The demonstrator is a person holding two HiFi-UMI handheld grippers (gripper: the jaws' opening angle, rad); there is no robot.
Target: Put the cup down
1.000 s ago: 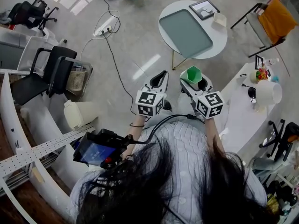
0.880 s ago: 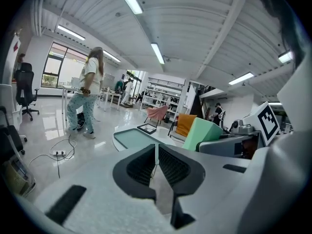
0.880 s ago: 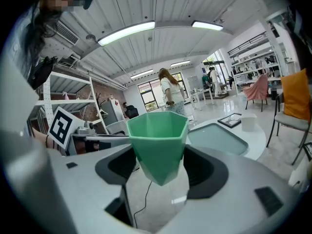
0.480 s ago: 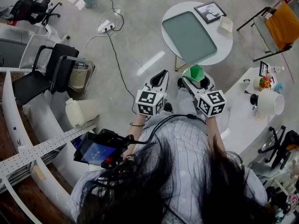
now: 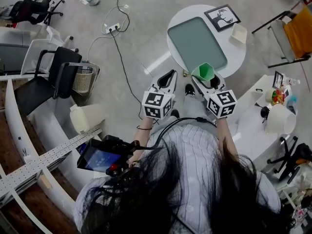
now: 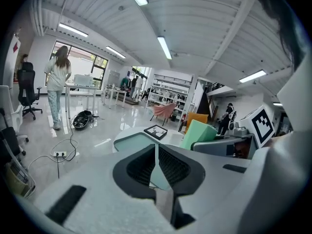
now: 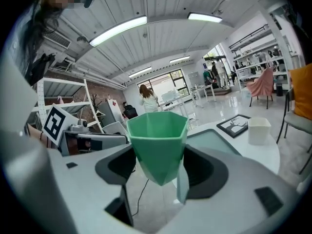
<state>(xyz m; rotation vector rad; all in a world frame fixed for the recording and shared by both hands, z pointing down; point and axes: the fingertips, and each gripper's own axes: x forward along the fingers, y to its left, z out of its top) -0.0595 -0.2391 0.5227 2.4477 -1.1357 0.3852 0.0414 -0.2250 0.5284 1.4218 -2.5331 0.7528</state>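
Note:
A green faceted cup [image 5: 205, 72] stands upright between the jaws of my right gripper [image 5: 204, 82], which is shut on it. In the right gripper view the cup [image 7: 158, 140] fills the middle, clamped at its lower part by the right gripper [image 7: 158, 172]. It hangs just over the near edge of a round white table [image 5: 229, 65]. My left gripper [image 5: 170, 74] is beside it on the left, over the floor. Its pads meet with nothing held in the left gripper view, where the left gripper [image 6: 156, 167] has the cup [image 6: 197, 133] off to its right.
The round table bears a grey-green tray [image 5: 196, 43], a framed picture [image 5: 222, 17] and a small white box [image 5: 239, 33]. A white desk with a white pot [image 5: 280, 118] stands at the right. Black chairs [image 5: 53, 77], a wire bin [image 5: 83, 79] and a floor cable [image 5: 124, 72] lie left.
Both grippers have come closer to the round table, so the cup now sits at its near edge. The right gripper's hold on the cup is unchanged and the left stays shut.

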